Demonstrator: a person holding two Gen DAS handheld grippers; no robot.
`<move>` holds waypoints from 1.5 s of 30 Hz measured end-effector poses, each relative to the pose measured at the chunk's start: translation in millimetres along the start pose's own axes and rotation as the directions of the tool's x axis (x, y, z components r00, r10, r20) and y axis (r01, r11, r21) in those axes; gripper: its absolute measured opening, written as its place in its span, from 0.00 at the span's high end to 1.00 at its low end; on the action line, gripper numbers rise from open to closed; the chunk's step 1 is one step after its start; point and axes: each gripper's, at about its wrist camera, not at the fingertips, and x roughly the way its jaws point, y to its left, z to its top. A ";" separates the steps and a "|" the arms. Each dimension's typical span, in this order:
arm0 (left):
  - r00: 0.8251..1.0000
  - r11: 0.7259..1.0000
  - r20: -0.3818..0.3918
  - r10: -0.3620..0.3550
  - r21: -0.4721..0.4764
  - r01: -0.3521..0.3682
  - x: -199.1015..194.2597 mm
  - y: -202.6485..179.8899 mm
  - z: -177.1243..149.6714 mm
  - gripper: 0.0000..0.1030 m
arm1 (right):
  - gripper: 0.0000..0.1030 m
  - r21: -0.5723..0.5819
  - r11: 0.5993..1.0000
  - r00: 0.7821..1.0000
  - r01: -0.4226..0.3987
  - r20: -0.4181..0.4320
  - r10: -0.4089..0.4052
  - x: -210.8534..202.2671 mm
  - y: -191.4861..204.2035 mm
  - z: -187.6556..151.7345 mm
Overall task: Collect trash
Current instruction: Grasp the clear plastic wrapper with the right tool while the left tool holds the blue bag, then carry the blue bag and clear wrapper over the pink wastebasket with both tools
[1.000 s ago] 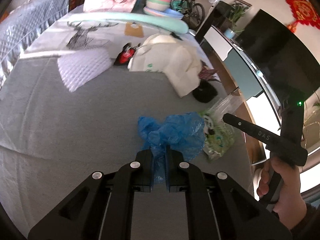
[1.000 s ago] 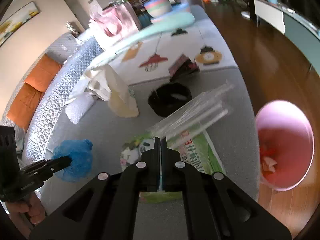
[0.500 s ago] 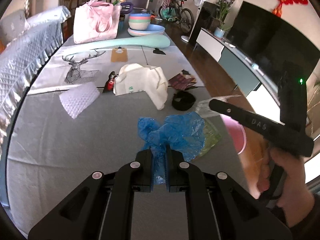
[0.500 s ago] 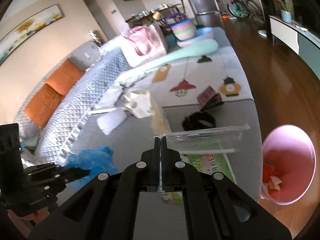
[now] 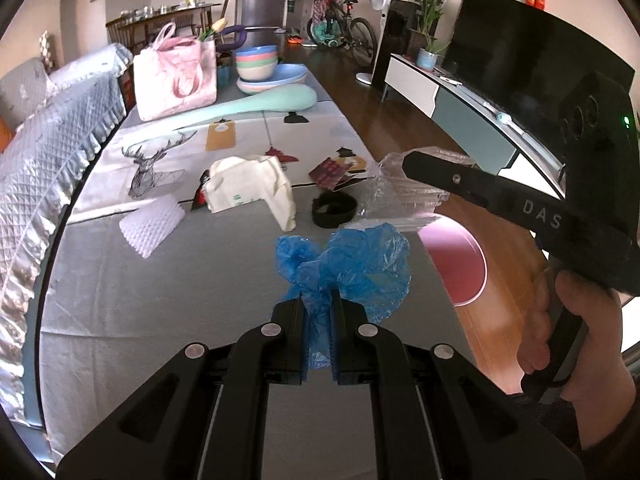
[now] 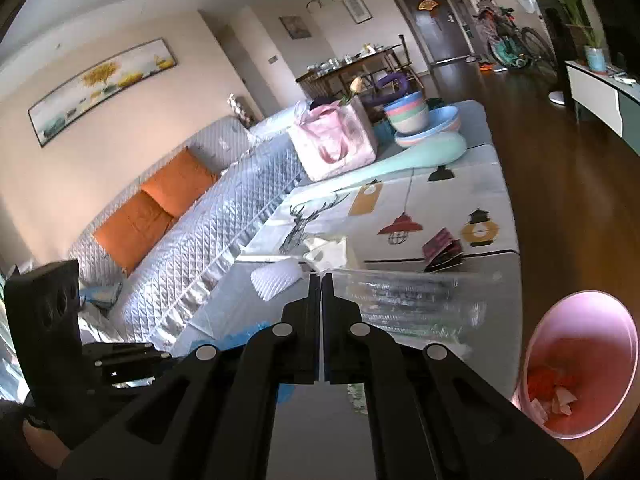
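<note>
My left gripper is shut on a crumpled blue plastic bag, held above the grey table cover. My right gripper is shut on a clear plastic wrapper lifted off the table; in the left wrist view the same wrapper hangs from the right gripper's tip. A pink trash bin with red and white scraps inside stands on the wood floor at the table's right edge, also visible as a pink rim.
On the table lie a cream cloth bag, white bubble wrap, a black round item, a dark red packet, a pink tote, stacked bowls. A quilted sofa runs along the left.
Both grippers rose and tilted up. The clear wrapper came off the table and off the green printed bag, moving toward the pink bin. The blue bag stays clamped.
</note>
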 end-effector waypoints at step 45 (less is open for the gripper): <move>0.958 0.965 -0.197 -0.208 0.119 0.234 184.4 -210.7 75.0 0.93 | 0.98 0.583 0.782 0.967 0.222 -0.026 -0.255 -91.7 -266.2 -34.4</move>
